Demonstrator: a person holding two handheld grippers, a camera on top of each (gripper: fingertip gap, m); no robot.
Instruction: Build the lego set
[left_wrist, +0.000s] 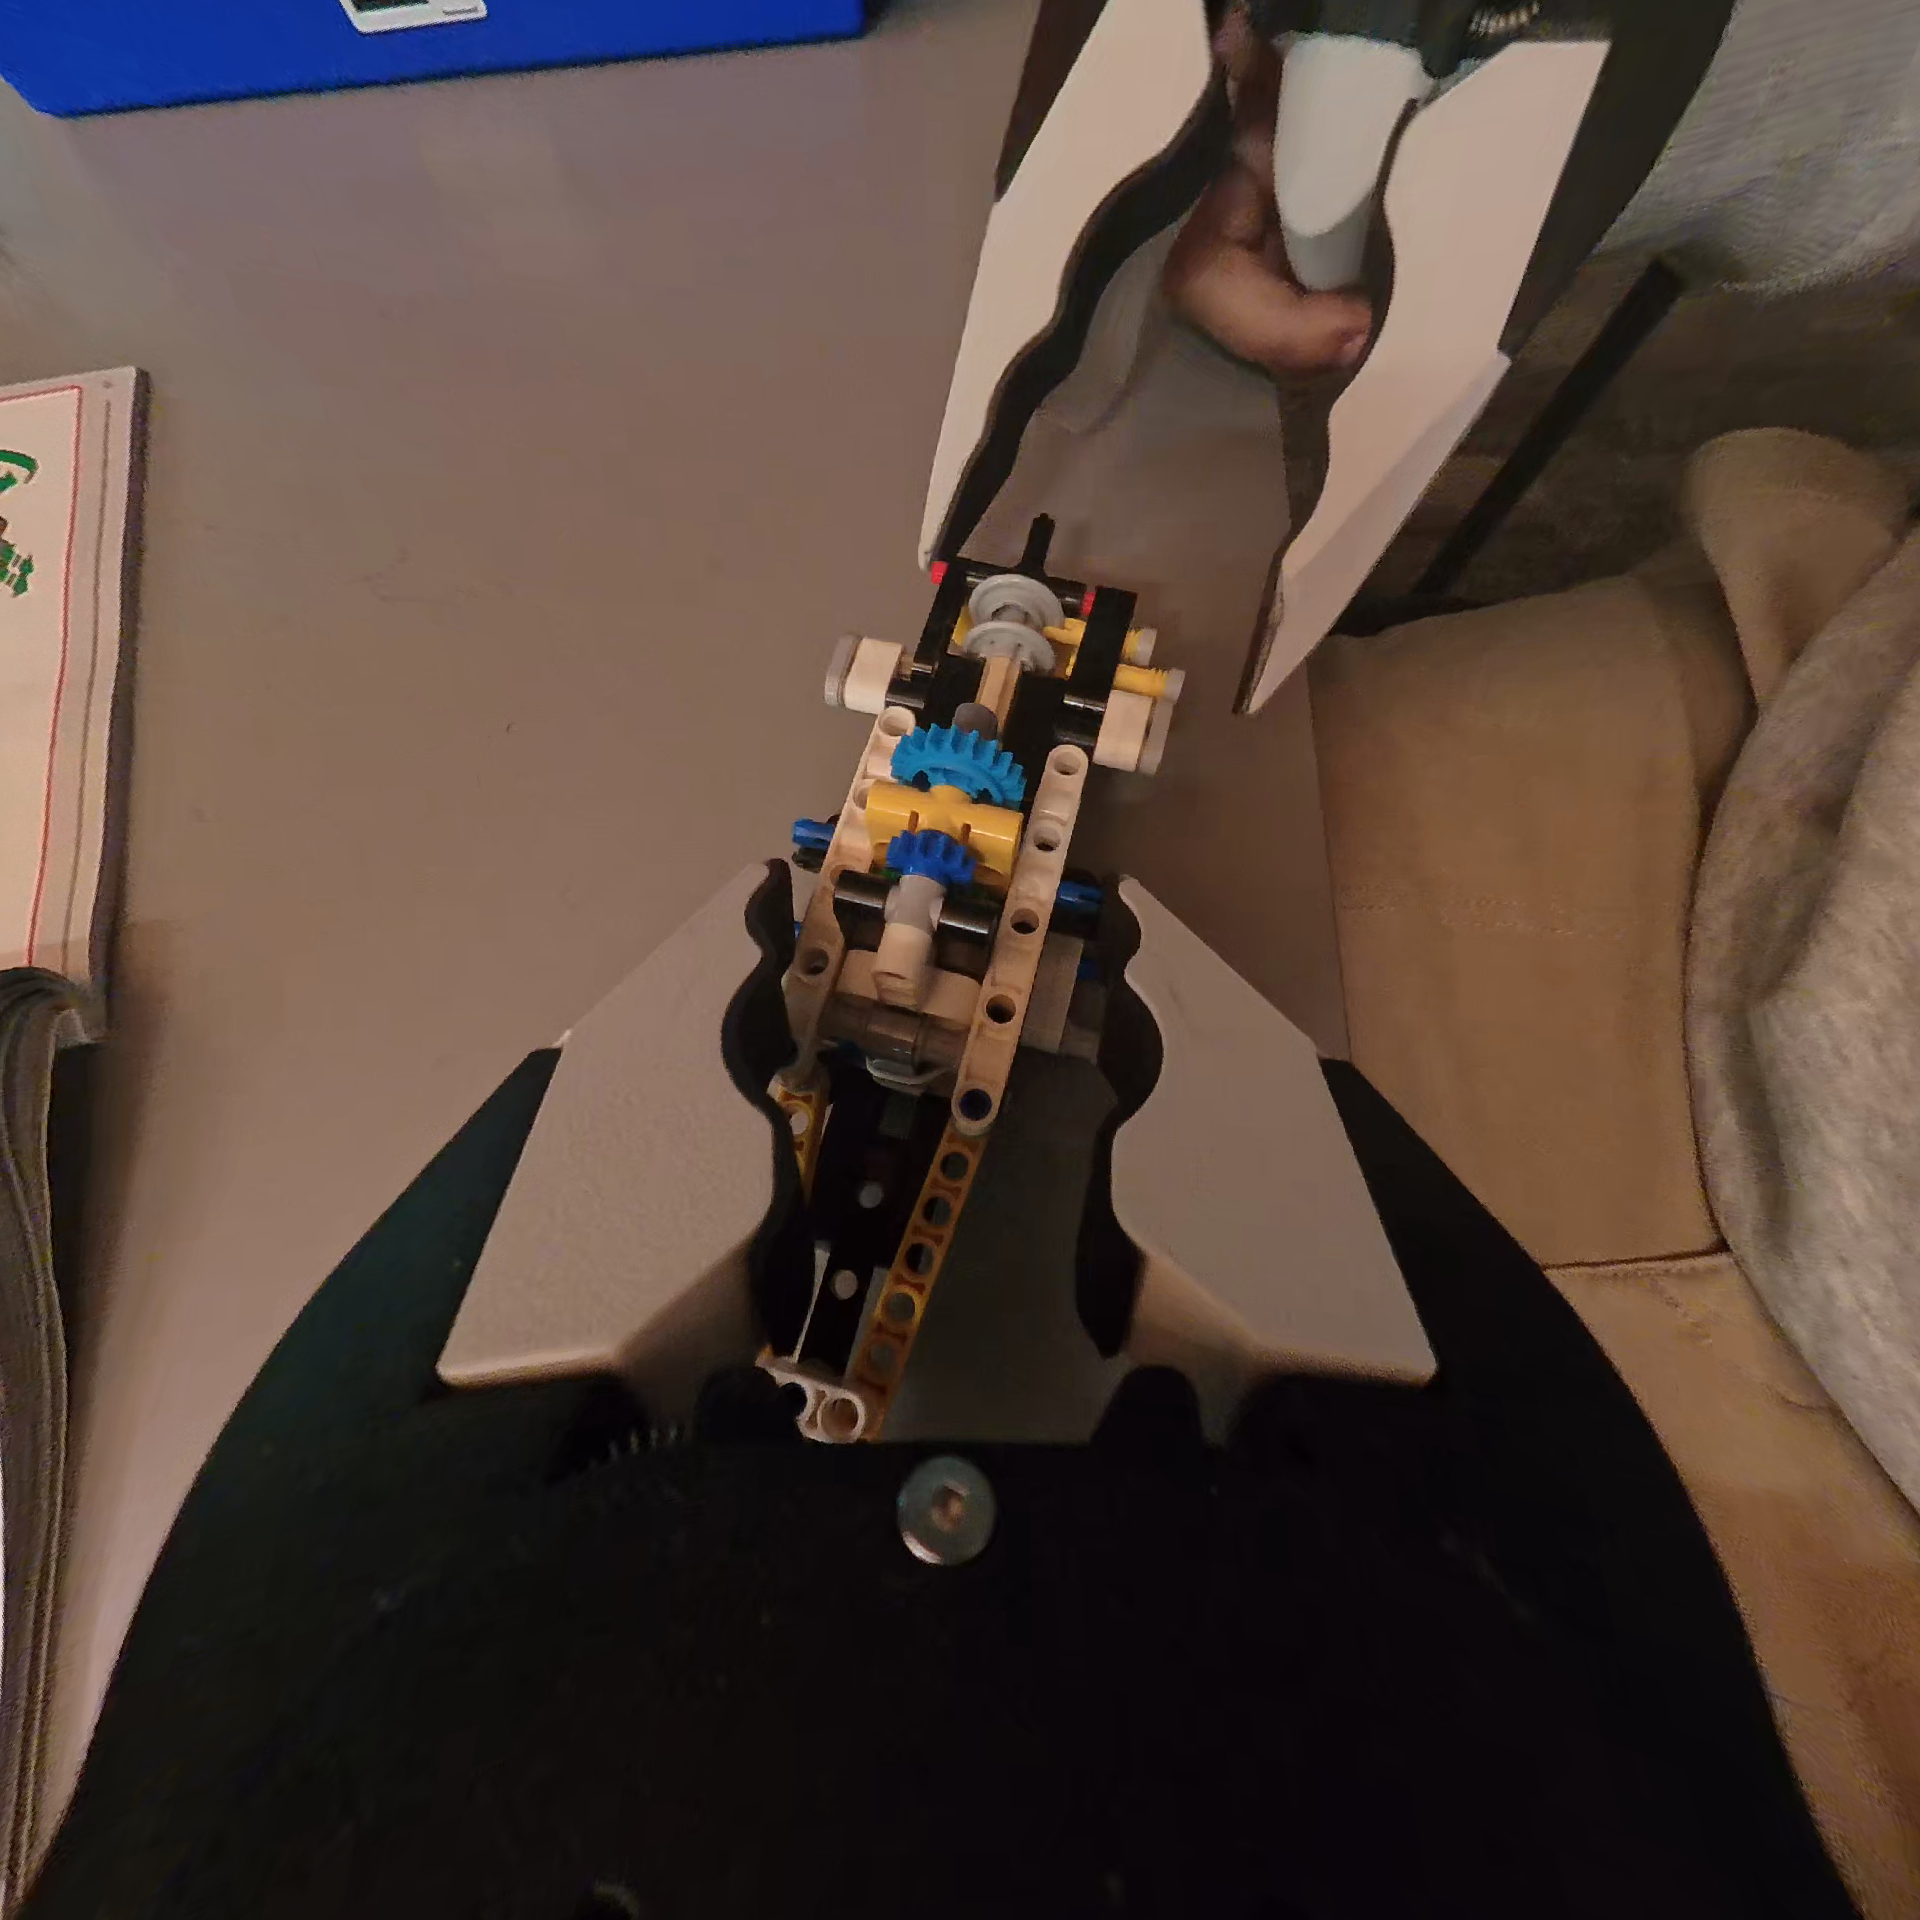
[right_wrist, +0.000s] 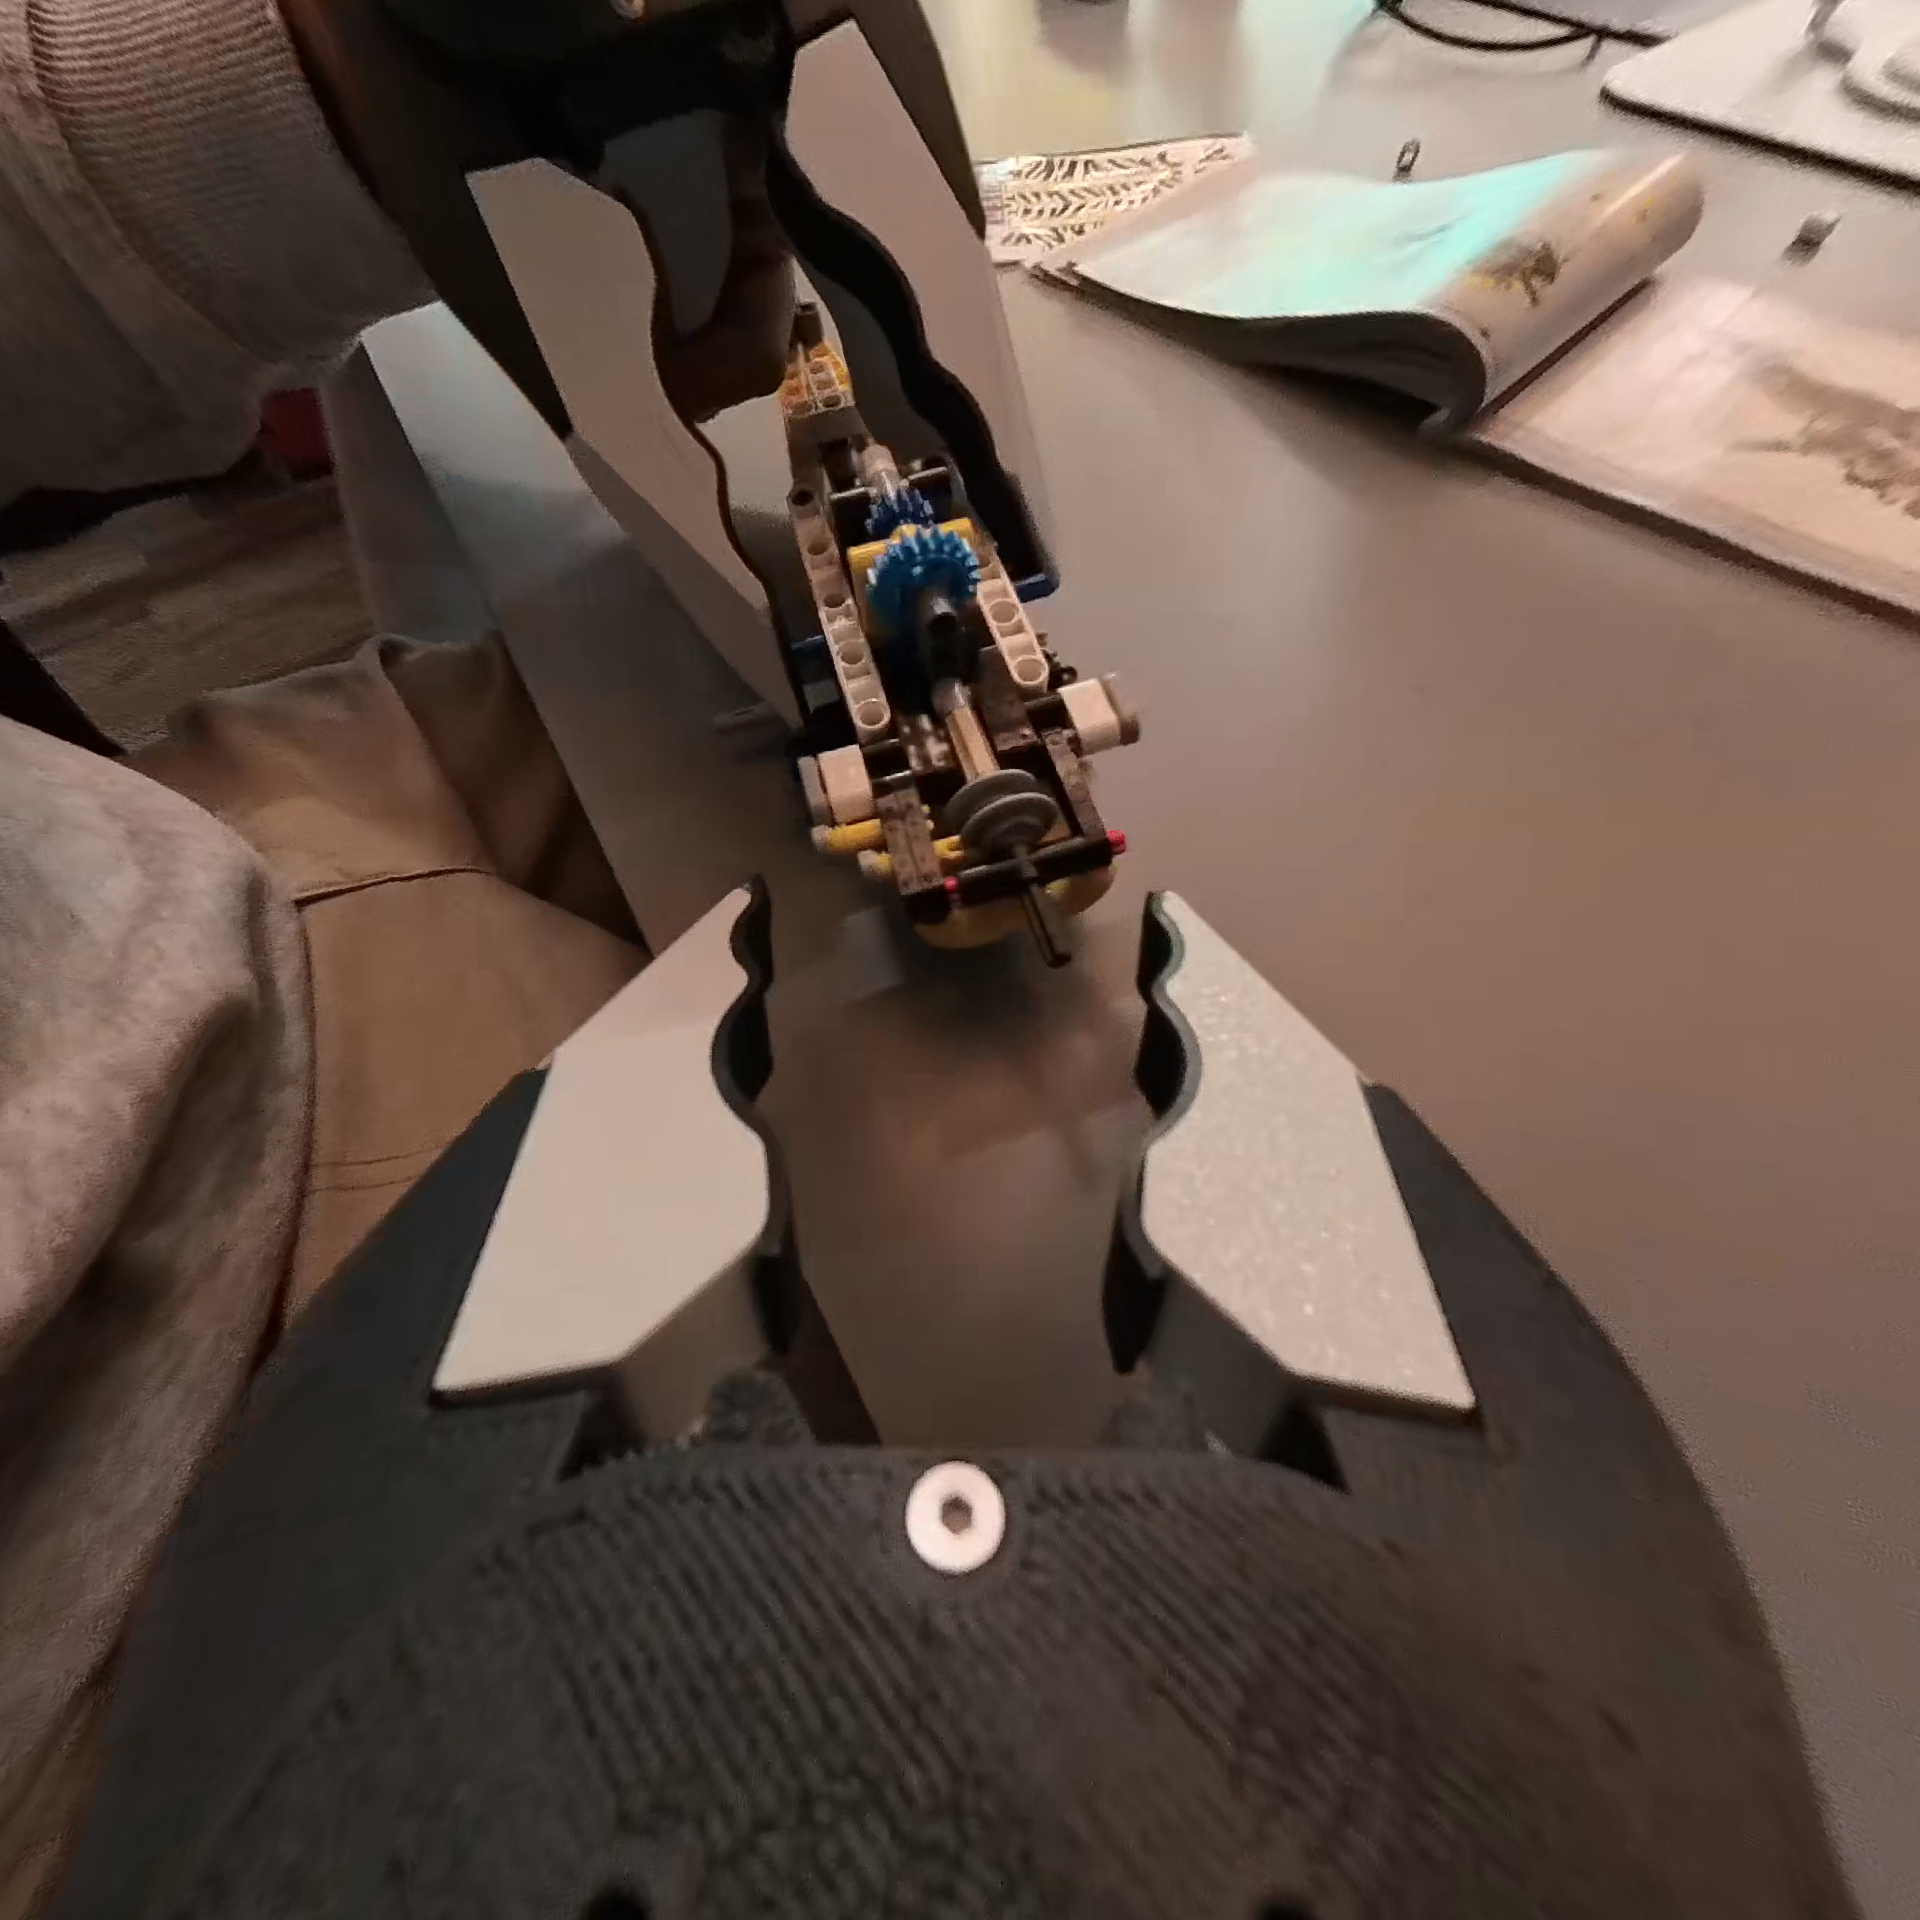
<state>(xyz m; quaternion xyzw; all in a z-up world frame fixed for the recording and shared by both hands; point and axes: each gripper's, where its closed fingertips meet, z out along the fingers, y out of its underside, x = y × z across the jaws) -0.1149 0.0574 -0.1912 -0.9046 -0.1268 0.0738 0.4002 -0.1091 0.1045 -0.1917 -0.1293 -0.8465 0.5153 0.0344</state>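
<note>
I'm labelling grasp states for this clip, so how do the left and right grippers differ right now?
The left gripper is clamped on the lego build, gripping its rear frame; the right gripper is open and holds nothing. The left touches the build; the right sits just short of its front axle end, apart from it. Both have the same white-and-black wavy-edged fingers.

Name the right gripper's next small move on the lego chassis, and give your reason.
Probably ease the right gripper forward so its open fingers straddle the free end of the lego chassis, then close. The left gripper already clamps the chassis at its other end, and the black axle tip points into the right gripper's gap without touching either finger, so only a short advance seems needed.
</note>
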